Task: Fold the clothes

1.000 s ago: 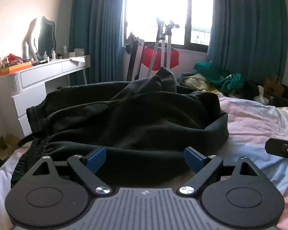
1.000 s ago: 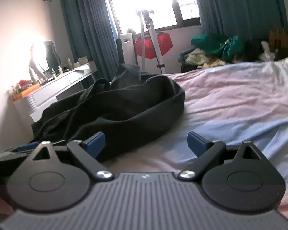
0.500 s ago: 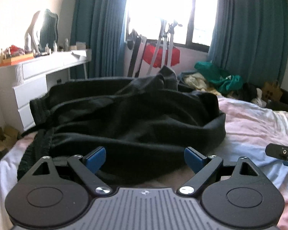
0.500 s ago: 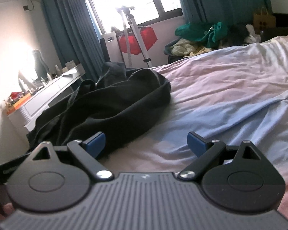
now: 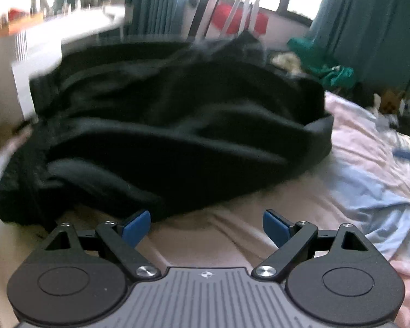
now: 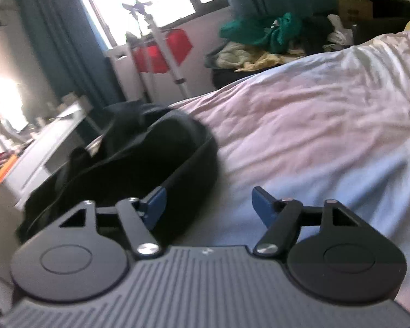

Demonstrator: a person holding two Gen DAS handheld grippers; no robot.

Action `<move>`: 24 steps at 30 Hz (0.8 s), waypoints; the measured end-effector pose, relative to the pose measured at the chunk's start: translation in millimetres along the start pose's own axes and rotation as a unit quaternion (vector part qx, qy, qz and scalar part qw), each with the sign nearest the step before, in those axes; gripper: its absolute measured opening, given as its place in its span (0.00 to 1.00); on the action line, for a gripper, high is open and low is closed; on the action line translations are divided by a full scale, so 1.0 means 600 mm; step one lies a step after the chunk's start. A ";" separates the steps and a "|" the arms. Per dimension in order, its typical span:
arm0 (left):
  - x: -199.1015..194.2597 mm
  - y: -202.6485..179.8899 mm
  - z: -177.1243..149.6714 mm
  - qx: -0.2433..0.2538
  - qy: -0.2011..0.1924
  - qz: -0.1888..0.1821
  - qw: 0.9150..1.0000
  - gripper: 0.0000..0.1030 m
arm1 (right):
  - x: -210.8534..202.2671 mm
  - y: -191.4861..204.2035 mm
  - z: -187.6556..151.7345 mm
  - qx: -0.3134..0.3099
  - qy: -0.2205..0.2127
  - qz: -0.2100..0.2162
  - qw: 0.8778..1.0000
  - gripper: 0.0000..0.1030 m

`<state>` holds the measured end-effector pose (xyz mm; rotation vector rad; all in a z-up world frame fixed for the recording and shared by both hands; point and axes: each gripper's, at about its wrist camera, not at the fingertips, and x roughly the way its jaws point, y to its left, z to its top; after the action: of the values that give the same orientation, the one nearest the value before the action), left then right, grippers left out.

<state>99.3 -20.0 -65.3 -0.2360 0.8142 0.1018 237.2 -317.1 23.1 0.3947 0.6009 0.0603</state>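
Both tools gape wide and hold nothing: the left tool (image 5: 206, 225) hovers just short of the black garment (image 5: 161, 125), the right tool (image 6: 209, 203) beside its hem.

We see the crumpled black fabric garment (image 5: 177, 125) lying on the pink-and-blue bedsheet (image 5: 369, 169), ahead and left of our left gripper (image 5: 206, 228); our right gripper (image 6: 209, 207) sits at its right edge.
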 end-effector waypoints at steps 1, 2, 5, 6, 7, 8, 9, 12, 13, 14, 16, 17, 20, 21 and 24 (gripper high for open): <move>0.012 0.006 0.002 -0.010 0.015 -0.004 1.000 0.88 | 0.028 -0.003 0.020 -0.001 -0.002 -0.004 1.000 0.64; 0.023 0.011 0.004 -0.019 0.027 -0.007 0.999 0.88 | 0.057 -0.006 0.039 0.000 -0.004 -0.007 1.000 0.64; 0.052 0.022 0.007 -0.036 0.047 -0.008 0.998 0.88 | 0.141 -0.015 0.089 0.025 -0.005 -0.004 1.000 0.64; 0.061 0.025 0.009 -0.040 0.052 -0.007 0.998 0.88 | 0.169 -0.016 0.103 0.028 -0.007 -0.003 1.000 0.64; 0.069 0.026 0.010 -0.039 0.054 -0.003 0.998 0.89 | 0.199 -0.017 0.116 0.025 -0.008 -0.007 1.000 0.64; 0.075 0.028 0.012 -0.039 0.055 0.000 0.998 0.89 | 0.225 -0.018 0.125 0.023 -0.006 -0.012 1.000 0.64; 0.081 0.029 0.013 -0.041 0.056 0.000 0.998 0.90 | 0.258 -0.018 0.136 0.020 0.000 -0.016 1.000 0.64; 0.090 0.029 0.015 -0.036 0.057 0.000 0.998 0.93 | 0.344 -0.013 0.155 0.018 0.020 -0.009 1.000 0.64; 0.093 0.029 0.015 -0.031 0.056 0.000 0.998 0.94 | 0.371 -0.009 0.158 0.017 0.029 -0.003 0.999 0.64; 0.094 0.029 0.016 -0.028 0.058 0.000 0.998 0.95 | 0.398 -0.005 0.160 0.015 0.038 0.003 0.999 0.64; 0.096 0.032 0.018 -0.026 0.059 -0.004 0.998 0.96 | 0.445 0.008 0.156 0.001 0.064 0.012 0.998 0.64; 0.096 0.034 0.019 -0.028 0.060 -0.007 0.998 0.96 | 0.461 0.015 0.153 -0.006 0.074 0.015 0.997 0.64; 0.097 0.046 0.023 -0.039 0.059 -0.016 0.997 0.96 | 0.483 0.037 0.141 -0.033 0.077 0.018 0.996 0.29; 0.096 0.049 0.023 -0.041 0.057 -0.018 0.997 0.96 | 0.485 0.044 0.137 -0.043 0.074 0.017 0.996 0.17; 0.093 0.050 0.023 -0.037 0.051 -0.017 0.998 0.96 | 0.462 0.056 0.131 -0.054 0.040 0.009 0.998 0.05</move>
<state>141.5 12.6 -102.0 -0.3263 0.9083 0.0879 512.1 -266.2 -54.1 0.2936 0.6697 0.1252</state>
